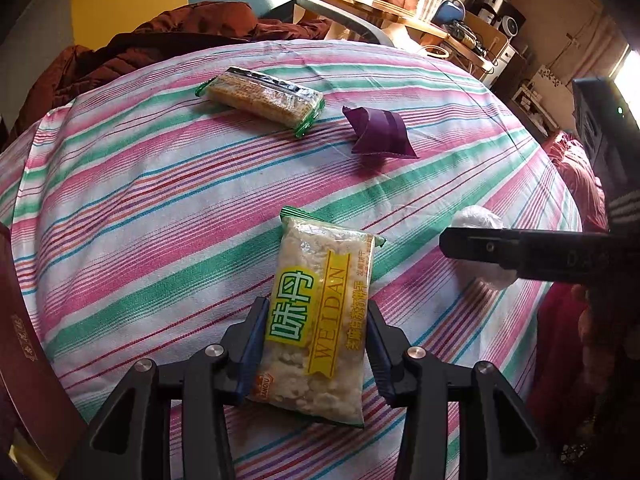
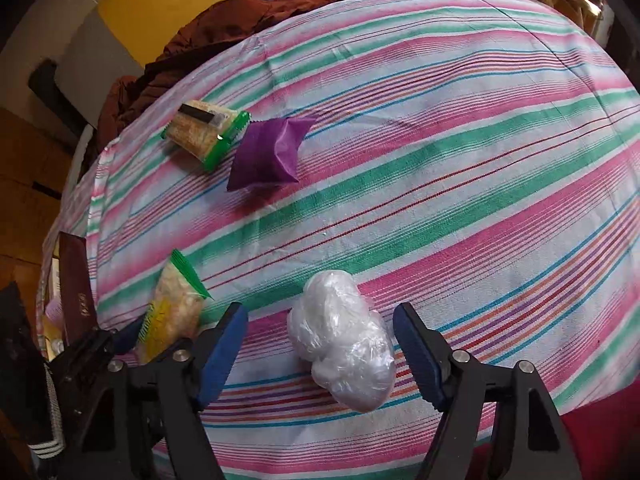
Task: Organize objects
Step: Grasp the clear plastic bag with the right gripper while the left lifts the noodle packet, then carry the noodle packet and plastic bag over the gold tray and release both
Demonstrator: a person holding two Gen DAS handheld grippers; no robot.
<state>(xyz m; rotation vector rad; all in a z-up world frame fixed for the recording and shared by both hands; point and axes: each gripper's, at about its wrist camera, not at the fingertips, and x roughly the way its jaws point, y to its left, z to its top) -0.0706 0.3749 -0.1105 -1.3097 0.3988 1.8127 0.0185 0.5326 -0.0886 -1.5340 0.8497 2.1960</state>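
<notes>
Only the left wrist view shows the lettering on the near snack pack (image 1: 316, 320) and the cluttered shelf (image 1: 400, 12) at upper right. Only the right wrist view shows the whole white bundle (image 2: 344, 340); in the left view it is half hidden behind the right gripper's dark finger at right.

The left gripper (image 1: 318, 344) sits low at bottom centre, both pads against the pack's long sides, pinching it. The right gripper (image 2: 320, 352) is spread wide, the bundle lying between its fingers with a gap on each side.

On the striped cloth (image 2: 460, 140) lie two snack packs, the second (image 1: 260, 98) at upper centre, one purple pouch (image 1: 378, 134) just beside it, and one bundle. A dark red box (image 2: 76, 280) stands at the cloth's left edge.
</notes>
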